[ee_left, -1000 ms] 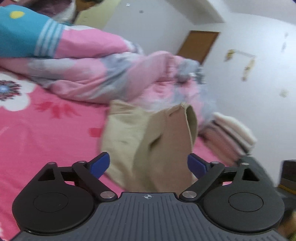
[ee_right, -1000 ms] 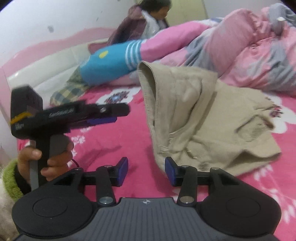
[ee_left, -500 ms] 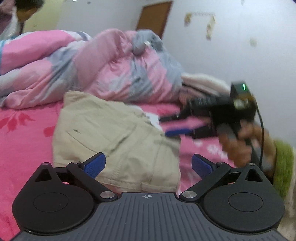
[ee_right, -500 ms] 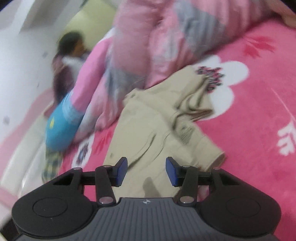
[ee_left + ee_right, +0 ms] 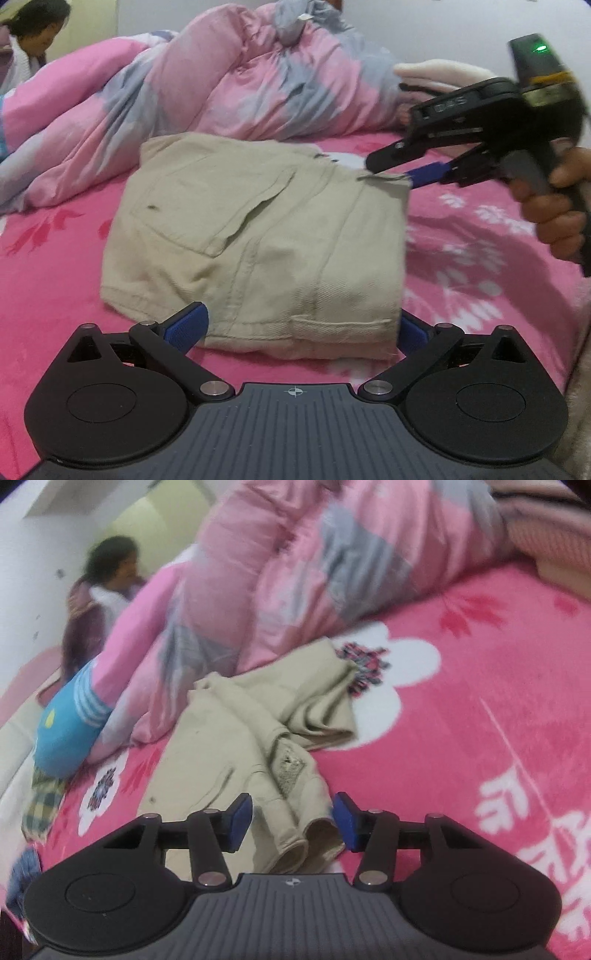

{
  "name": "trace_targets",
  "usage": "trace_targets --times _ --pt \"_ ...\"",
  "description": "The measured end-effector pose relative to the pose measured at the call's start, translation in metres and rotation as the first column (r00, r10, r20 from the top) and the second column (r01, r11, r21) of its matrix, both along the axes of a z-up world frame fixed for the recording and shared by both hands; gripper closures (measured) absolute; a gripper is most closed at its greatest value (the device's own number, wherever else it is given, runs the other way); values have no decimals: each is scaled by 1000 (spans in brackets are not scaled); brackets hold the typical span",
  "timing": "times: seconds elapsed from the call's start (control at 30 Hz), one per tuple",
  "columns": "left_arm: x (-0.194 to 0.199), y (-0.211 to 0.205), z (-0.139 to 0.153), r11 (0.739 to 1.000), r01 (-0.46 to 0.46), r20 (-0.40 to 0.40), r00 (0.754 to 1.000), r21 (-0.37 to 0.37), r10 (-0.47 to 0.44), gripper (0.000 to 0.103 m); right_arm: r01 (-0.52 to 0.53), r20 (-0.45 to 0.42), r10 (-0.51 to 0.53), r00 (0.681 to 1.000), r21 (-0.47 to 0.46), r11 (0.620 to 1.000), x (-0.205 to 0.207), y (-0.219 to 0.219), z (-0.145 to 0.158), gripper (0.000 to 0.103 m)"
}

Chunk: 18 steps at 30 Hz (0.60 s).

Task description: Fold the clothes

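My left tongs [image 5: 301,326] and right tongs [image 5: 291,821] are gaping wide, straddling the beige trousers [image 5: 258,236] lying folded on the pink bed [image 5: 55,266]; soft, floppy cloth, I'm favouring the thick seamed edges.

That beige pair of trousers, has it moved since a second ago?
Yes. The beige trousers, earlier draped upright with one part raised in front of the pink quilt, now lie flat and folded on the pink bedsheet, below the quilt.

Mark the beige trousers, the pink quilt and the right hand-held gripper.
beige trousers [image 5: 258,236]: left wrist view, back pocket panel.
pink quilt [image 5: 229,85]: left wrist view, bunched middle.
right hand-held gripper [image 5: 292,821]: right wrist view, between fingertips.
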<state>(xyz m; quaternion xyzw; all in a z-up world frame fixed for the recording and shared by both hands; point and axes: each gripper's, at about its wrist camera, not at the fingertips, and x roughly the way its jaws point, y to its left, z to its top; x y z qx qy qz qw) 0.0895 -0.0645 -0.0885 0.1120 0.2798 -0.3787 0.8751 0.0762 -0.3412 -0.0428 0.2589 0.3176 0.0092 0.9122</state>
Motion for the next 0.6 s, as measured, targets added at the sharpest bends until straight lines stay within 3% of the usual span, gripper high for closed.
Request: trace_targets --times 0.13,0.27,0.43,0.53,0.6 --pt "0 -2 -8 1000 2 -5 1000 18 -2 0 21 -8 -21 1000 15 1000 0 -1 -1 55" --pt "-3 -1 -9 1000 4 3 1000 14 -4 0 90 98 -95 991 54 994 -18 -9 11 58" --pt "-5 -2 -8 1000 6 14 1000 16 -6 0 23 -10 -23 1000 34 999 -3 0 1 58" --pt "-9 -3 -6 1000 6 41 999 26 -7 0 3 -35 -1 999 58 998 2 5 -8 58" --pt "-13 3 -1 1000 22 58 998 -12 -21 0 -20 -32 22 999 65 998 3 10 -9 59"
